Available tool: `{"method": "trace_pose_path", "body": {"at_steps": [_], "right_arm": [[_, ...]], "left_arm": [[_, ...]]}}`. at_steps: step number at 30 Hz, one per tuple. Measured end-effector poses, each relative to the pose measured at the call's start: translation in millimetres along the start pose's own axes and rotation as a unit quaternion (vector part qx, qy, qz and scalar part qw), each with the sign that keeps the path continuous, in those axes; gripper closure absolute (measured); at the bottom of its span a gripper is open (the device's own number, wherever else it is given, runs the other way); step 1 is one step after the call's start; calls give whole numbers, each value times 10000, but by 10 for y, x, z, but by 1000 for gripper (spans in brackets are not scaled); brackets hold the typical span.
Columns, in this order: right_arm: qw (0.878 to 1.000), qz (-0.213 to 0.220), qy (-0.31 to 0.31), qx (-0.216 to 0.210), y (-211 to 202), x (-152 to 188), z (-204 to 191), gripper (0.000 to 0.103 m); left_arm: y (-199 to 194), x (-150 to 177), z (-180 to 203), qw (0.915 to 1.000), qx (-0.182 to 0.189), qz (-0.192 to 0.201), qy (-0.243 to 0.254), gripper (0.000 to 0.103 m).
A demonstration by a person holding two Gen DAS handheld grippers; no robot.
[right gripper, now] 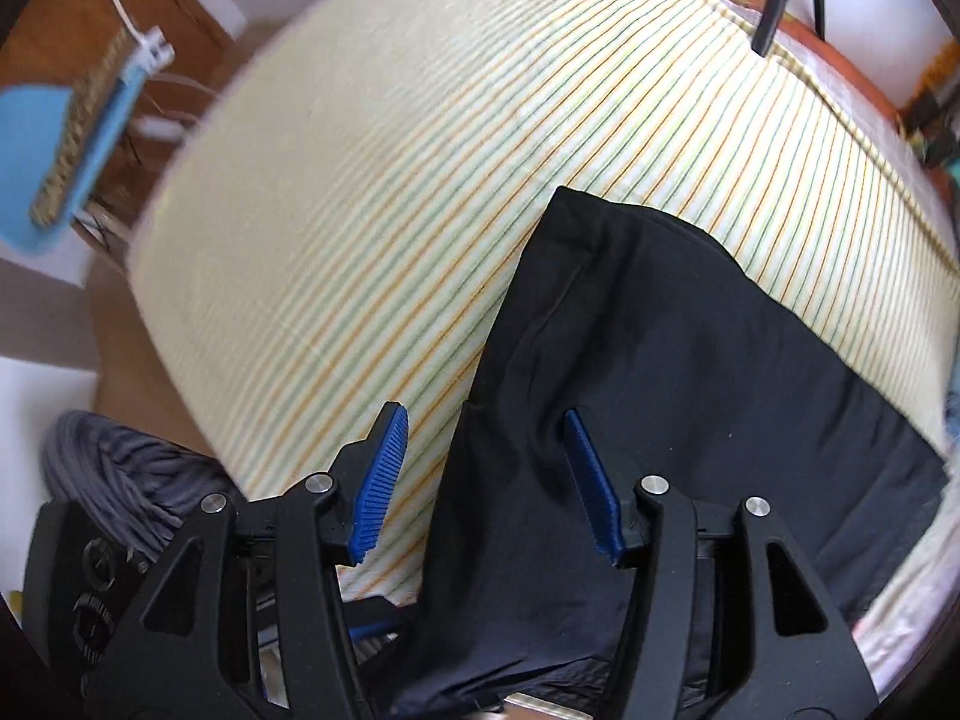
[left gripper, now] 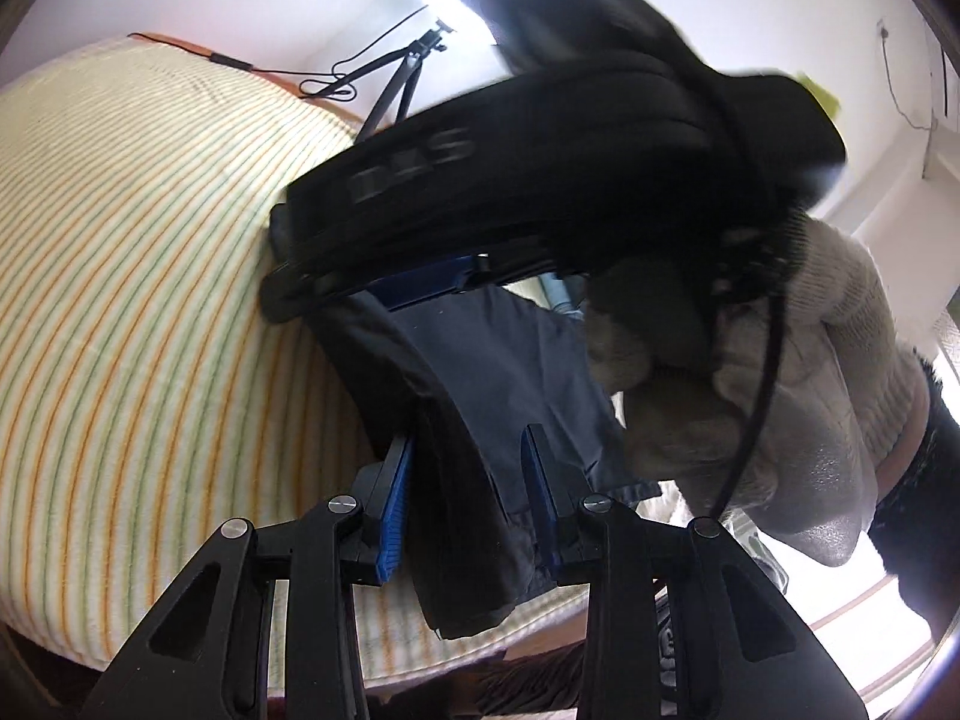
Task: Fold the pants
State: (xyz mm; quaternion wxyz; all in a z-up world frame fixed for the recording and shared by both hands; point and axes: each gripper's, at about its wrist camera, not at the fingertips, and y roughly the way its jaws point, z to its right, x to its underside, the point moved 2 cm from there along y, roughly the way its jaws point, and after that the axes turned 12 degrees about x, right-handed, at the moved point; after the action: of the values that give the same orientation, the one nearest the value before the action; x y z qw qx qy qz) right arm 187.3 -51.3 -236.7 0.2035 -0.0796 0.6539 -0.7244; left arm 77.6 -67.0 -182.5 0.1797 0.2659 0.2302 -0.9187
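Dark navy pants (right gripper: 690, 390) lie on a bed with a cream striped sheet (right gripper: 420, 150), one edge bunched and raised toward the near side. My right gripper (right gripper: 487, 477) points down over that edge and is open, its blue pads clear of the cloth. In the left wrist view, my left gripper (left gripper: 471, 501) is shut on a gathered fold of the pants (left gripper: 504, 372), which hangs below its blue pads. The black body of the right gripper (left gripper: 540, 168) hovers just beyond, held by a hand in a white knit glove (left gripper: 828, 348).
A black tripod (left gripper: 408, 72) and cables stand past the bed's far edge. A light blue seat (right gripper: 42, 150) and a grey bundle of yarn (right gripper: 120, 480) sit on the wooden floor beside the bed. The striped sheet (left gripper: 150, 240) is bare to the left.
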Motion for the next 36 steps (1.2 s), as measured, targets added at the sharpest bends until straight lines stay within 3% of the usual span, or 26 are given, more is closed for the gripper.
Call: {"method": "trace_pose_path", "body": {"at_steps": [4, 8, 12, 15, 20, 25, 29, 32, 36], "right_arm": [[9988, -241, -236, 348, 104, -13, -108, 46], [9971, -287, -321, 621, 174, 11, -99, 74], [9997, -165, 64, 171, 125, 62, 101, 93], [9988, 92, 427, -231, 6, 112, 280, 94], [9913, 605, 839, -816, -218, 290, 631, 95], [9714, 1119, 1538, -1421, -444, 512, 1037, 96], [9558, 1371, 1981, -1688, -522, 731, 1380, 97], [9432, 1553, 2306, -1822, -611, 855, 1677, 97], [9286, 1760, 2665, -1888, -688, 1065, 1997, 97]], "left_arm": [[0, 14, 5, 10000, 60, 8, -7, 71], [-57, 67, -20, 9998, 170, -110, -14, 71], [-170, 181, 68, 9985, 349, -392, 161, 71], [-283, 240, 133, 9974, 330, -514, 381, 71], [-412, 103, 224, 9961, 34, -376, 800, 71], [-349, -27, 146, 9943, -177, -427, 965, 71], [-321, -142, 299, 9923, 452, -554, 1014, 71], [-253, -140, 401, 9878, 510, -738, 1270, 71], [-57, -229, 397, 9849, 174, -846, 1501, 71]]}}
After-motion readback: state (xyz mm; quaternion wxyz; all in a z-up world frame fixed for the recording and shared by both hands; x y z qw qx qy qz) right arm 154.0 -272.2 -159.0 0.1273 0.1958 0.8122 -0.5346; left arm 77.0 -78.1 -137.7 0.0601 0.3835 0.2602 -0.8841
